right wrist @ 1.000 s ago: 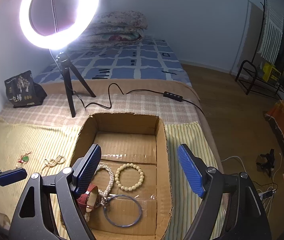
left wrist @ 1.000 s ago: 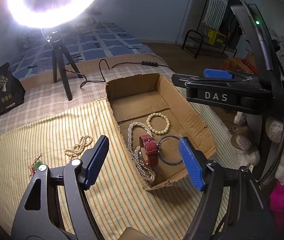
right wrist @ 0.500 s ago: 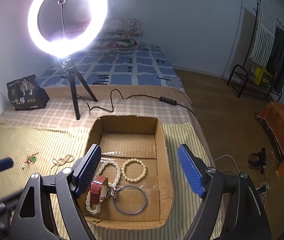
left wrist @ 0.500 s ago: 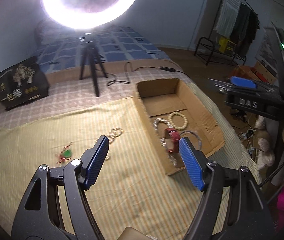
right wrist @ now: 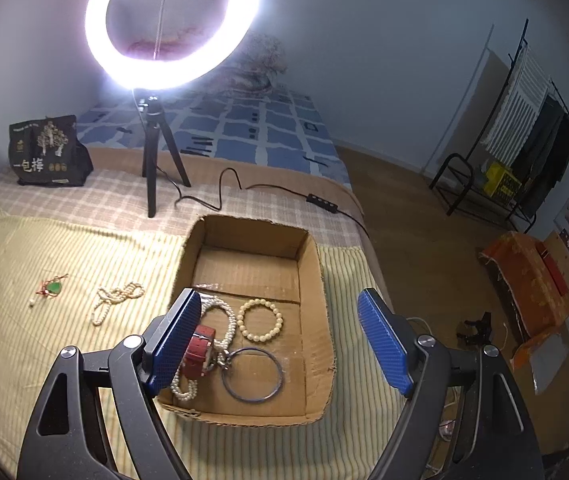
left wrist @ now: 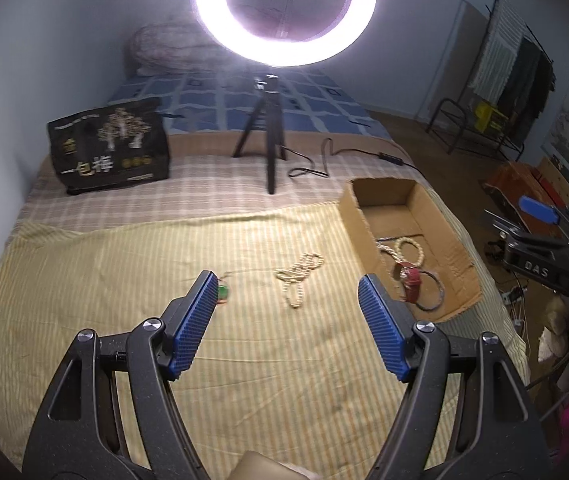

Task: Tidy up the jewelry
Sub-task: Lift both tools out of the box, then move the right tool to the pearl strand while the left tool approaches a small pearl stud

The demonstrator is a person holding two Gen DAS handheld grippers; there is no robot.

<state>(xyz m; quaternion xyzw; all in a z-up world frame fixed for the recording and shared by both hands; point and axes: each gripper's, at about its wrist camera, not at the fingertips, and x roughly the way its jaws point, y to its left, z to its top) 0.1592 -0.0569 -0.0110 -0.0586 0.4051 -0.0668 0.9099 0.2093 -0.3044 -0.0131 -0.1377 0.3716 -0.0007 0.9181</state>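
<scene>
- A bed (left wrist: 84, 216) fills both views, spread with a yellow striped cloth (left wrist: 124, 280) over a checked blanket; this is the work surface.
- A bright white ring light on a black tripod (right wrist: 152, 168) stands at the far side of the cloth, with a black printed bag (left wrist: 110, 146) to its left.
- An open brown cardboard box (right wrist: 316, 280) sits on the cloth's right part and serves as the jewelry container.
- The left hand-held gripper (left wrist: 288, 300), black with blue pads, hovers over the cloth with its fingers spread wide, holding nothing; it points toward the loose pieces.
- The right hand-held gripper (right wrist: 280, 332) hangs above the near end of the box, also spread wide and empty.
- Inside the box lie a long white pearl necklace (right wrist: 226, 320), a thin blue bangle (right wrist: 252, 374), a cream bead bracelet (right wrist: 260, 319) and a red leather watch strap (right wrist: 200, 350), the strap resting on the necklace.
- A cream bead strand (left wrist: 298, 276) lies bunched on the cloth, just left of the box.
- A small green pendant on red cord (right wrist: 53, 287) lies farther left, apart from the strand.
- Judged from this, four pieces are packed and two remain; the bead strand looks the likelier next pick for the left side.
</scene>
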